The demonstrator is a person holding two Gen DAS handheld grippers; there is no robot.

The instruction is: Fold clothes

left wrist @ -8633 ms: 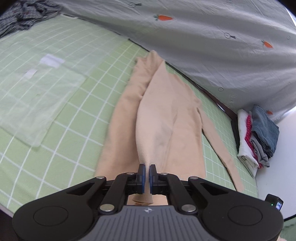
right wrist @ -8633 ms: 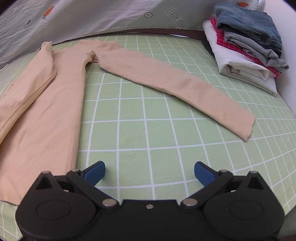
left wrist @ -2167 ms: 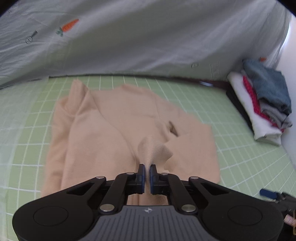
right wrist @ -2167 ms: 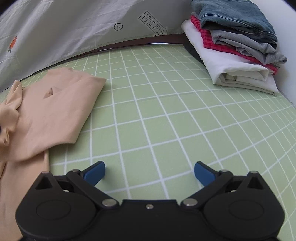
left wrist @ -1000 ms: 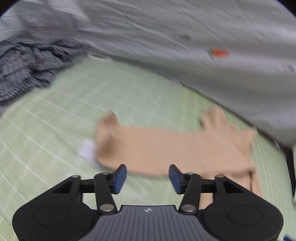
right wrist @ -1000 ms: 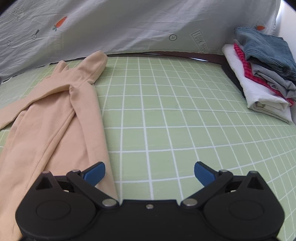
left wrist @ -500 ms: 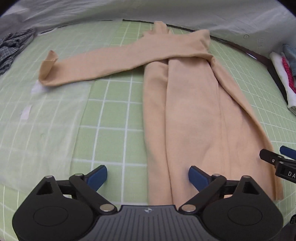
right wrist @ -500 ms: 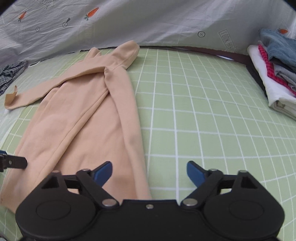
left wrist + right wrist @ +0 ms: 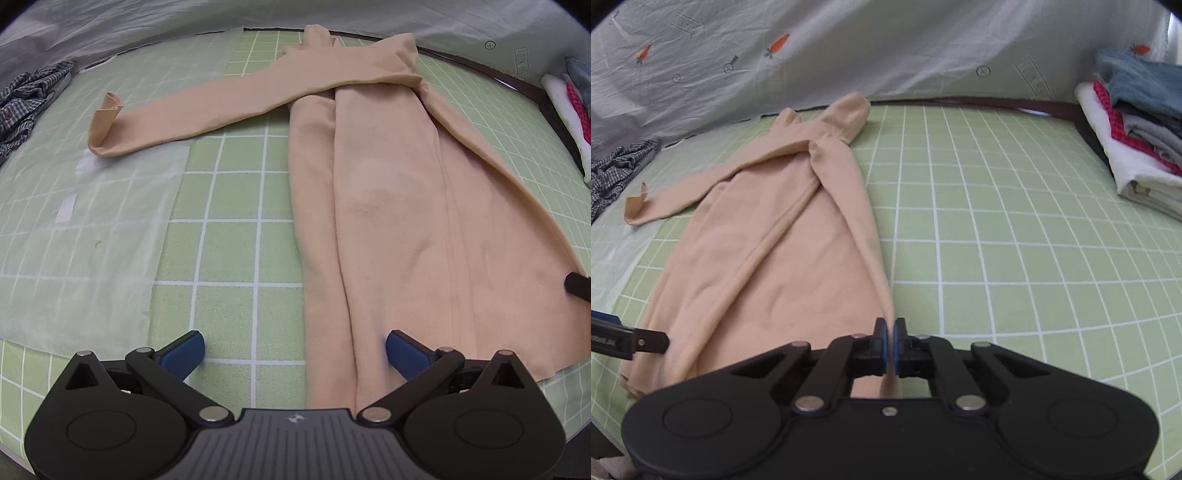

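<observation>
Currently: peach top [image 9: 768, 266], frame centre; soft, limp, light. Right claw [image 9: 888, 341] pinched onto its sleeve end; left claw [image 9: 293, 350] wide apart, empty. Best hold: hem corners.

peach long-sleeve top [image 9: 406, 206] lying flat on the green grid mat, body folded into a long narrow strip running straight ahead, one sleeve [image 9: 207, 107] crossed over and flopped out far left with cuff curled up, near right hem corner pinched
</observation>
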